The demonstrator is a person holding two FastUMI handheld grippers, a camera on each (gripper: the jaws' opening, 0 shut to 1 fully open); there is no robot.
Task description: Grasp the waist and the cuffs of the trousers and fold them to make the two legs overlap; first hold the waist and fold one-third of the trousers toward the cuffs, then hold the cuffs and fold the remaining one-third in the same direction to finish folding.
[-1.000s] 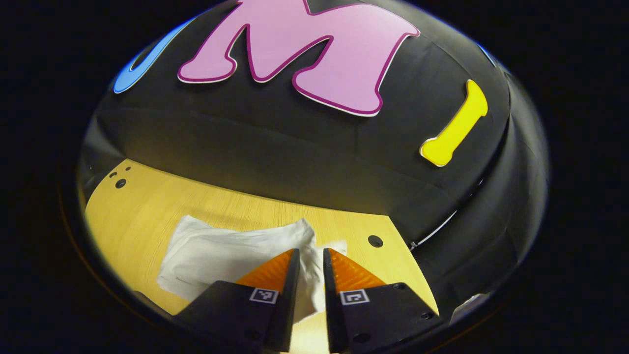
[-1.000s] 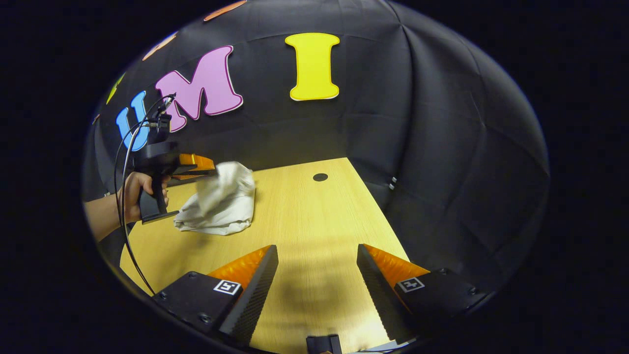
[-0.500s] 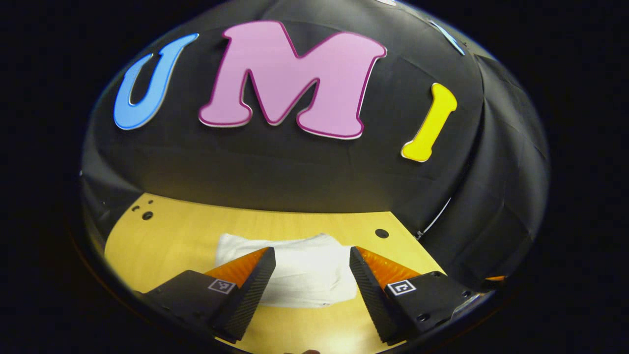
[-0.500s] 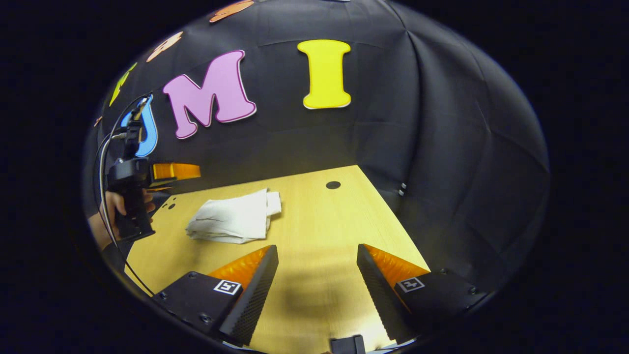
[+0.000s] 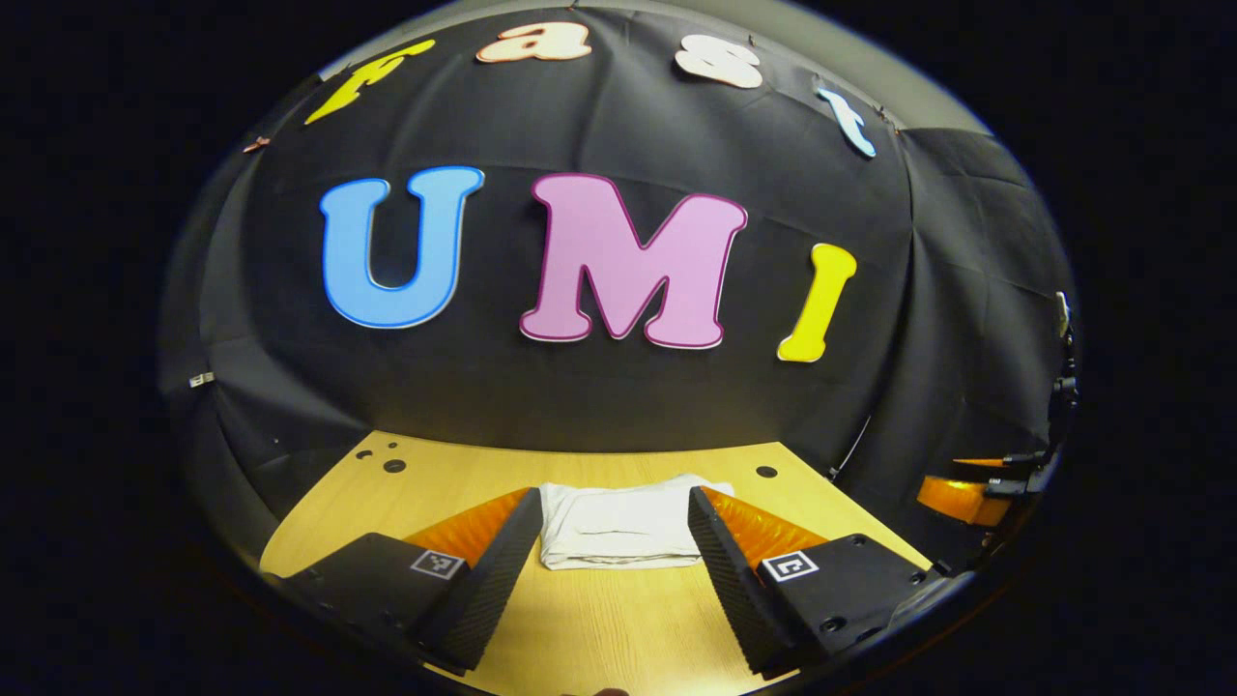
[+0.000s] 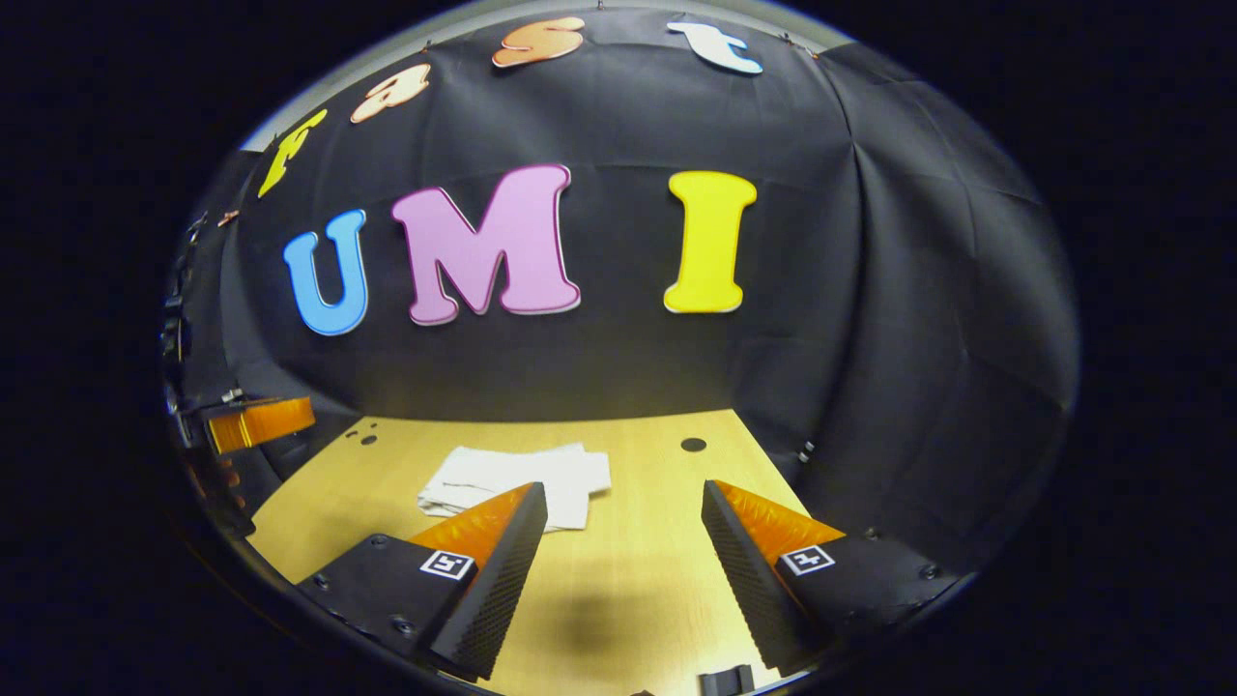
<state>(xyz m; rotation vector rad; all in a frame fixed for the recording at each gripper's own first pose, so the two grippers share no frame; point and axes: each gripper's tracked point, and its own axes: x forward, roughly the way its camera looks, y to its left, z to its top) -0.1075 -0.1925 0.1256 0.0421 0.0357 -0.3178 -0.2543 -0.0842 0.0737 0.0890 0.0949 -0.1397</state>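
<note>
Between the spread fingers of the left gripper (image 5: 611,541), in the left gripper view, lie the white trousers (image 5: 618,527), folded into a compact rectangle on the wooden table (image 5: 599,628). The jaws stand wide apart and grasp nothing; the fingers hang above the table on the near side of the bundle, clear of the cloth. Far right in that view, at the table's edge, part of the right gripper (image 5: 966,495) shows against the black booth wall (image 5: 618,406).

In the right gripper view, that gripper (image 6: 623,541) also has its jaws wide apart with nothing between them, over bare table (image 6: 628,599). Its left finger (image 6: 503,541) overlaps the near corner of the folded trousers (image 6: 522,474), which lie left of centre, farther off. A round hole (image 6: 693,445) sits in the tabletop to the right of the bundle. At the far left edge the left gripper (image 6: 253,423) shows, well apart from the trousers.
</note>
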